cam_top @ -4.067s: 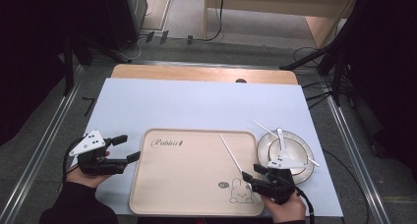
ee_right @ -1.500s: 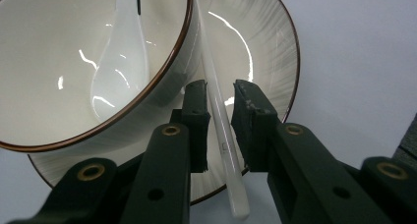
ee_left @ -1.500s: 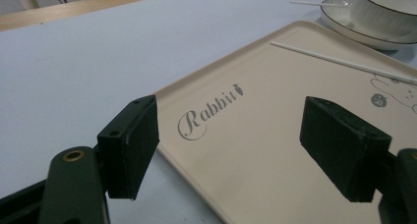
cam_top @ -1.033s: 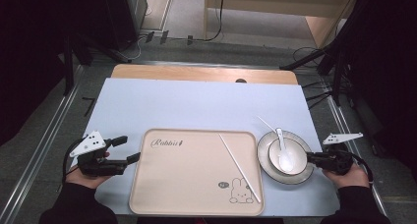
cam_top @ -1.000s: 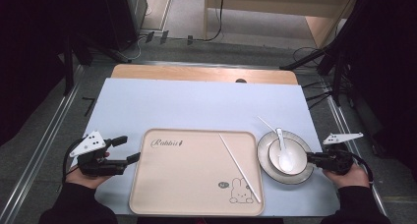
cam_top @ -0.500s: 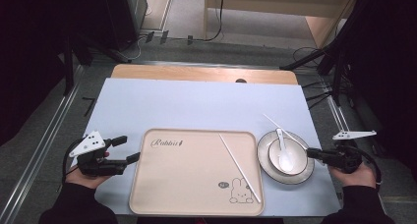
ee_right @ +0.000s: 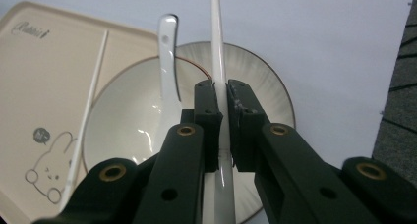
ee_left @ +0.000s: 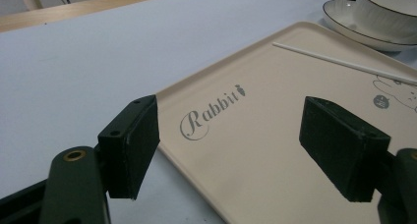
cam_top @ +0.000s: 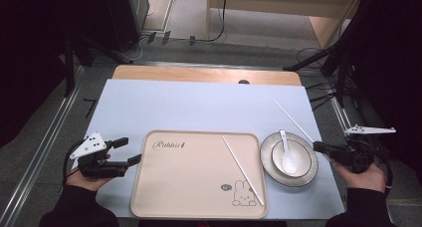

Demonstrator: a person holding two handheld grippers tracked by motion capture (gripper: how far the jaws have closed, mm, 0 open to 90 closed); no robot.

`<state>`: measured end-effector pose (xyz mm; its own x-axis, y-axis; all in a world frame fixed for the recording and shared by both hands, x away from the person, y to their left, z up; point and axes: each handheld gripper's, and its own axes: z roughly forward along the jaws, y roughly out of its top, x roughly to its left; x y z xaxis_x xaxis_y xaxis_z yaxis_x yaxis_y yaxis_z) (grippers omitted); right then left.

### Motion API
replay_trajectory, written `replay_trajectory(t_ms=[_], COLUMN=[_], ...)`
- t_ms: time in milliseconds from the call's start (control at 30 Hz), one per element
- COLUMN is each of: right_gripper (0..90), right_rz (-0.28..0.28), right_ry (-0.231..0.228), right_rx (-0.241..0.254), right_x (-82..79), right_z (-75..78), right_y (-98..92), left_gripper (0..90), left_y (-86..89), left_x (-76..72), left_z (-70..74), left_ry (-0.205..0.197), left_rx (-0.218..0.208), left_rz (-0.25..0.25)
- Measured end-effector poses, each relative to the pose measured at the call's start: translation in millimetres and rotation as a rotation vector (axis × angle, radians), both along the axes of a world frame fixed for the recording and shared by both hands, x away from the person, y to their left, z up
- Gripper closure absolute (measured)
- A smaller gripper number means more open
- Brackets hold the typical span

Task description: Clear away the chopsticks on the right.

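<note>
White chopstick clamped in right tool; left tool wide open, empty.

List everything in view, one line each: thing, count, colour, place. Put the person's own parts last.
Chopstick on tray: 1, white, lying diagonally on the tray's right part.
Held chopstick: 1, white, clamped in the right gripper, slanting above the mat beyond the dishes.
Tray: 1, beige with rabbit print, front centre of the mat.
Plate: 1, grey-white, right of the tray.
Bowl: 1, white, on the plate.
Spoon: 1, white, in the bowl.
Mat: 1, pale blue, covering the table.
Table: 1, wooden, under the mat.
Left gripper: 1, black, left of the tray, jaws open.
Right gripper: 1, black, right of the plate.
</note>
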<state>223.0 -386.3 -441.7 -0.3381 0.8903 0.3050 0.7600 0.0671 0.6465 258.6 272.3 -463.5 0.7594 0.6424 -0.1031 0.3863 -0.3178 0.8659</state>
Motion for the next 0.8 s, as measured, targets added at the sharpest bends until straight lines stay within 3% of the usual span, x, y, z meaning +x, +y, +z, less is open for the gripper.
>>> replay_trajectory(t_ms=[367,533,800], right_gripper=[85.0,84.9,84.9], right_rz=[0.008,0.021,0.019], right_ry=[-0.016,-0.009,-0.021], right_rx=[-0.006,0.012,-0.004], right_x=[-12.3,-17.4,-27.5], right_z=[12.2,10.6,2.6], right_y=[48.4,68.9,102.3], left_gripper=[23.5,23.9,24.1], left_y=[0.0,0.5,0.2], left_x=[-0.1,-0.2,0.0], left_z=[0.2,0.4,0.4], left_ry=[-0.001,-0.001,-0.002], left_rx=[-0.003,-0.006,-0.006], left_rz=[0.002,0.005,0.002])
